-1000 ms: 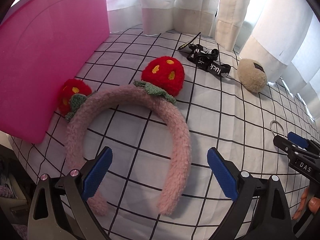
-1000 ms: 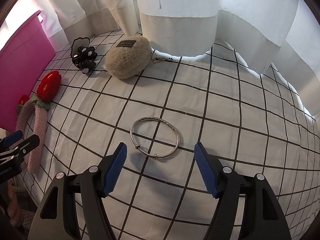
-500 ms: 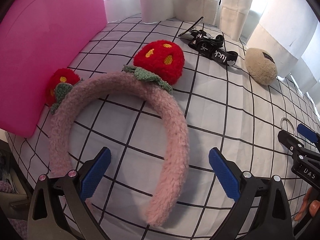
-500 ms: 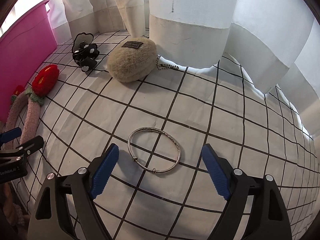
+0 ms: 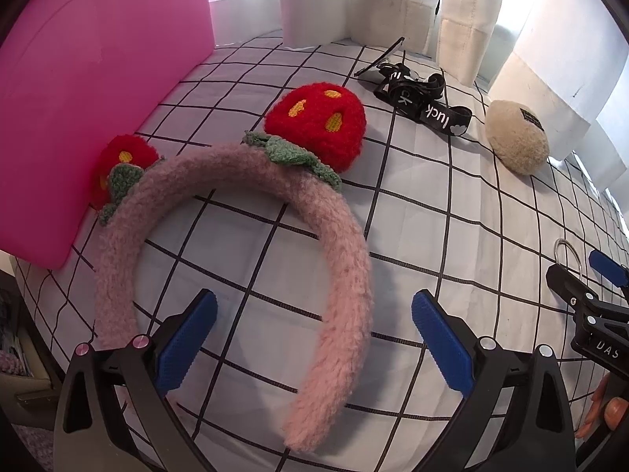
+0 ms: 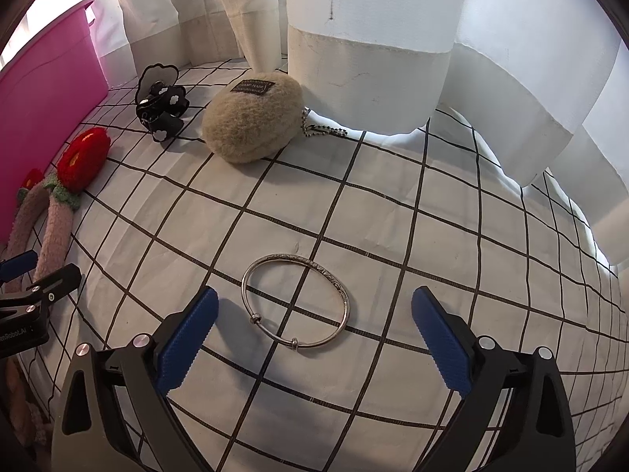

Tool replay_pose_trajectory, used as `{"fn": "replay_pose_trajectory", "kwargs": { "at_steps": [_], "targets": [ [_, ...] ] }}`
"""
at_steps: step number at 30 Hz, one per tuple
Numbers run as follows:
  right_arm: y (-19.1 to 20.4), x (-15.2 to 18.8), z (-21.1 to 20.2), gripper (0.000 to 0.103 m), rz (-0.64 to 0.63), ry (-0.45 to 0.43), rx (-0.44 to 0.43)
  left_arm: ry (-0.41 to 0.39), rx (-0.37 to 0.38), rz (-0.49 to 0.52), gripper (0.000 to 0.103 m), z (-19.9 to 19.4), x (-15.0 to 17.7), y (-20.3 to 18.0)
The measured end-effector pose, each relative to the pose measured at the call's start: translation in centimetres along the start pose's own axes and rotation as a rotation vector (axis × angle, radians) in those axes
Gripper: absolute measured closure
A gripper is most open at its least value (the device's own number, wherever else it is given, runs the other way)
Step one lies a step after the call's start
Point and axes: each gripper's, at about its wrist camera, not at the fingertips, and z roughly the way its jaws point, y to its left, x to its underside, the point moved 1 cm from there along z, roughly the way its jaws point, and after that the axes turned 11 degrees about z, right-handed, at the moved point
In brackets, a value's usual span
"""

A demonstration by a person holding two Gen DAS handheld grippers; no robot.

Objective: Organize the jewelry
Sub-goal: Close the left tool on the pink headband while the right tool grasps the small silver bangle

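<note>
Fuzzy pink headband w/ red knitted strawberries lies on the grid-checked white cloth at its left edge, touching the pink plastic bin. Behind it, nr the white curtains at the back edge: black printed strap, then beige fluffy pouch to its right. Thin silver bangle lies further right & nearer, apart from the rest.

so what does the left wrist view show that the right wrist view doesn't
Only the left wrist view shows the pink headband as a full arch, with both strawberries, and the "luck" print on the black strap.

Only the right wrist view shows the whole silver bangle and the ball chain on the beige plush pouch.

Both show the pink bin, checked cloth, curtains and pouch.
</note>
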Motion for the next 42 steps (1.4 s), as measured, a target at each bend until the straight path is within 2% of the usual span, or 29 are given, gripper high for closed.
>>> {"fn": "replay_pose_trajectory", "kwargs": {
  "at_steps": [4, 8, 10, 13, 14, 16, 18, 26, 31, 42],
  "targets": [
    [0.1, 0.1, -0.1, 0.011, -0.004, 0.0, -0.012, -0.014, 0.005, 0.015, 0.014, -0.5, 0.3, -0.4],
    [0.1, 0.3, -0.2, 0.012, -0.003, -0.003, -0.013, -0.028, 0.014, 0.038, 0.028, -1.1, 0.3, -1.0],
    [0.2, 0.6, -0.5, 0.016, -0.003, -0.009, -0.015, -0.031, 0.017, 0.047, 0.033, -1.3, 0.3, -1.3],
    [0.5, 0.8, -1.1, 0.039, -0.016, -0.024, -0.02, -0.038, 0.021, 0.054, 0.048, -1.7, 0.3, -1.4],
    [0.5, 0.8, -1.3, 0.049, -0.02, -0.026, -0.02, -0.04, 0.022, 0.057, 0.055, -1.7, 0.3, -1.4],
    [0.7, 0.8, -1.4, 0.053, -0.024, -0.026, -0.018, -0.041, 0.027, 0.065, 0.067, -1.9, 0.2, -1.5],
    [0.7, 0.9, -1.5, 0.053, -0.024, -0.029, -0.019, -0.041, 0.028, 0.078, 0.091, -2.1, 0.1, -1.7],
    [0.3, 1.9, -2.2, 0.053, -0.006, -0.033, -0.029, -0.054, 0.02, 0.096, 0.095, -2.9, 0.7, -1.6],
    [0.3, 2.3, -2.7, 0.053, 0.006, -0.034, -0.042, -0.112, 0.006, 0.113, 0.096, -4.8, 0.7, -1.6],
    [0.8, 2.2, -5.5, 0.053, 0.031, -0.081, -0.084, -0.217, 0.041, 0.091, 0.096, -9.6, 0.2, -0.5]
  ]
}}
